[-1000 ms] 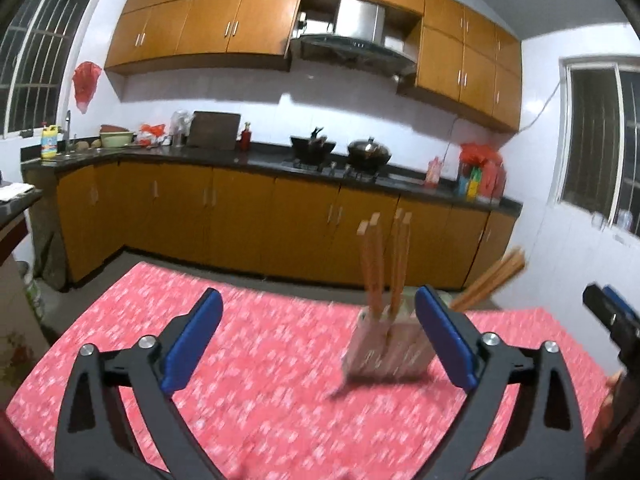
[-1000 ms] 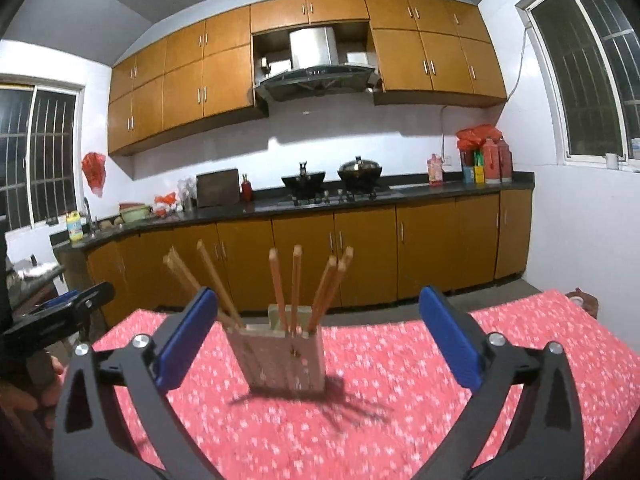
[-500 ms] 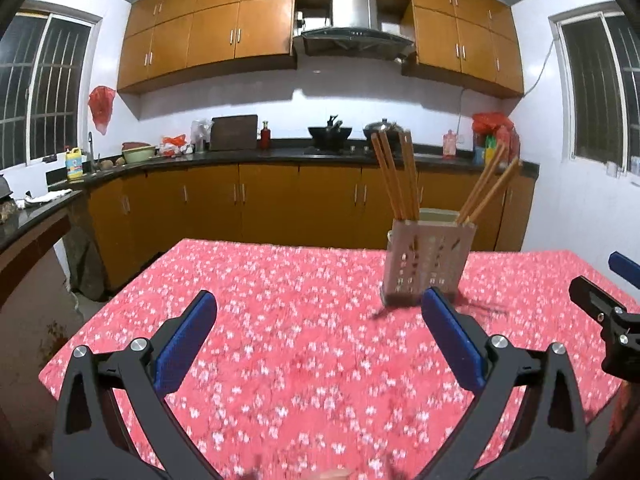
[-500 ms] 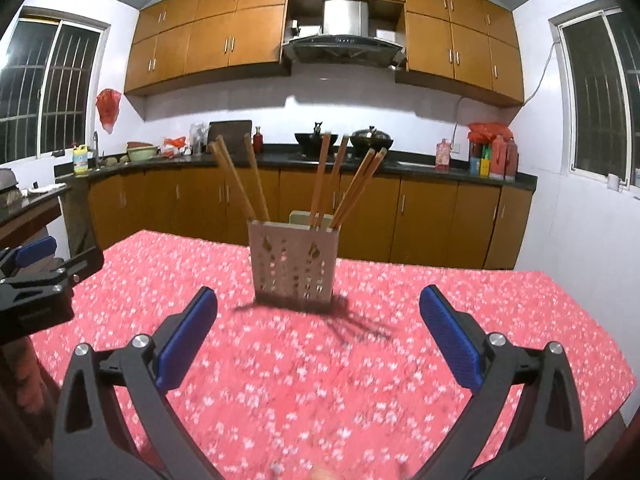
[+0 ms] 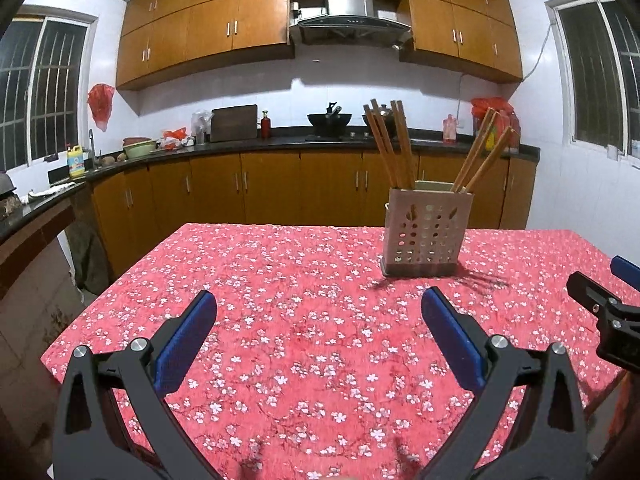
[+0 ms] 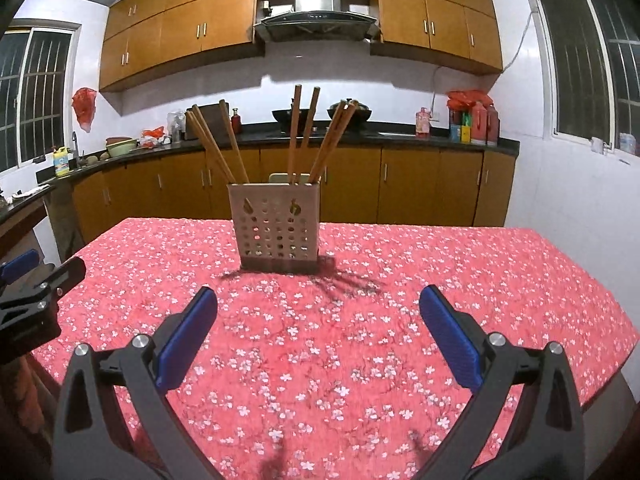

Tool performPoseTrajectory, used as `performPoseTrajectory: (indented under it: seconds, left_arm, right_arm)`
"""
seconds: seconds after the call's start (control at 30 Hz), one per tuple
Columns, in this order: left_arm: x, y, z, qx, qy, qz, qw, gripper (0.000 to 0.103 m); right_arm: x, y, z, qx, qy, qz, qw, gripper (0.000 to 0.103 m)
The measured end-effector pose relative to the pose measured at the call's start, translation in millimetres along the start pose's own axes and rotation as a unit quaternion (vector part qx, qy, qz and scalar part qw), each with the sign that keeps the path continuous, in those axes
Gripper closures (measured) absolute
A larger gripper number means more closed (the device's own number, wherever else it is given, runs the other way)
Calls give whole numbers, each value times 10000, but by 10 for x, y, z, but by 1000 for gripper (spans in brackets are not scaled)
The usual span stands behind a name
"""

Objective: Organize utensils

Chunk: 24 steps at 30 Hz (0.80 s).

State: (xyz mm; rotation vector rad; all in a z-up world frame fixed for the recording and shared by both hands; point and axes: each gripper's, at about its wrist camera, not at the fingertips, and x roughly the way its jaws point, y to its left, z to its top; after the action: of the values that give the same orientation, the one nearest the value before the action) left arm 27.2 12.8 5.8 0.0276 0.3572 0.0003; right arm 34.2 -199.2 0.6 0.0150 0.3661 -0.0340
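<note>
A pale perforated utensil holder [image 5: 425, 232] stands upright on the red floral tablecloth [image 5: 304, 320], with several wooden chopsticks [image 5: 390, 144] sticking out of it. It also shows in the right wrist view [image 6: 277, 226] with its chopsticks [image 6: 298, 132]. My left gripper [image 5: 320, 312] is open and empty, well short of the holder and to its left. My right gripper [image 6: 318, 308] is open and empty, in front of the holder. The right gripper shows at the right edge of the left wrist view [image 5: 612, 312]; the left gripper shows at the left edge of the right wrist view [image 6: 32, 296].
The table edges fall away left [image 5: 80, 316] and right [image 6: 612, 320]. Behind the table runs a kitchen counter [image 5: 280, 144] with orange cabinets, woks on a stove [image 6: 288, 114] and bottles [image 6: 472, 120].
Both grippers have drawn back and risen; the holder now appears farther off and higher in both views. Both grippers stay open and empty.
</note>
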Motion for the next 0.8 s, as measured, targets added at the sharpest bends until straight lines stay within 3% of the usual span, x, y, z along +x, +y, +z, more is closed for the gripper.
performPoseTrajectory:
  seconds: [0.8]
  left_arm:
    - [10,-11,-83,-21,65,-74,9999,2]
  right_arm:
    - [19,-80,-66,158,111,-35,9998,4]
